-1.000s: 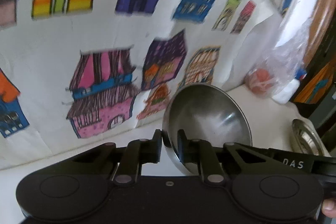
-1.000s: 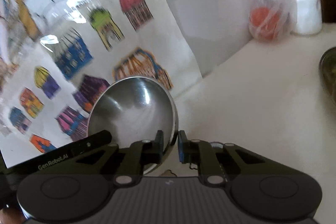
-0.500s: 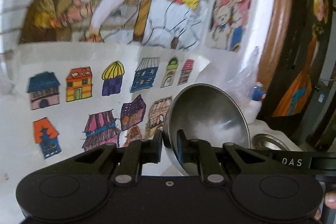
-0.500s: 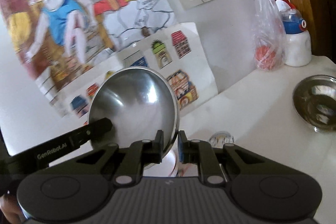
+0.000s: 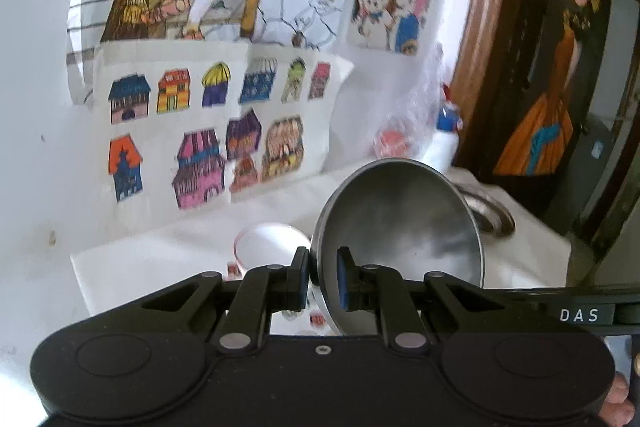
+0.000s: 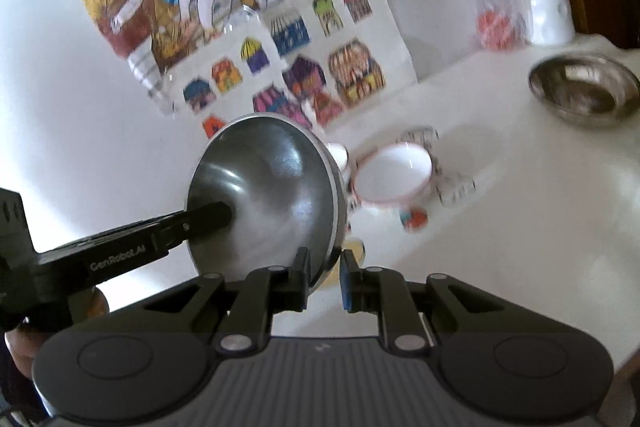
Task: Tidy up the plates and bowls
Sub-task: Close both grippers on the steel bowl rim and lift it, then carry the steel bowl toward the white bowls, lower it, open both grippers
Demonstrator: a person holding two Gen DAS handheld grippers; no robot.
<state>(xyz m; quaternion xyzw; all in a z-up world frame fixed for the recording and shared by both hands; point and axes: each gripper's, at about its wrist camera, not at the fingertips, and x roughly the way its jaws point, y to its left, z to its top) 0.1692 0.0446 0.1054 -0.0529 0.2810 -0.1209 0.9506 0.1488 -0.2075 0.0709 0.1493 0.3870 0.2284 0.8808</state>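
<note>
Both grippers are pinching one steel bowl (image 6: 264, 195), held off the table and tipped on edge. R gripper (image 6: 324, 281) is clamping the bowl's lower rim, one finger inside, one outside; bowl is rising up-left from it, hollow facing the R cam. L gripper (image 5: 323, 281) is clamping the opposite rim the same way, bowl leaning up-right from its fingers (image 5: 344, 279); in the R view it's reaching in from the left across the bowl.

Key relation: white bowl w/ red rim (image 6: 394, 173) is sitting upright on the white table (image 6: 520, 211), just beyond and right of the held bowl, below it. R gripper looks nearer to it. Probably the steel bowl needs levelling, then lowering fwd-right if nesting there.

Farther right, well apart: second steel bowl (image 6: 584, 89) near the table edge, also a possible stack spot. Behind: drawings of houses (image 6: 320, 67) against the wall.
</note>
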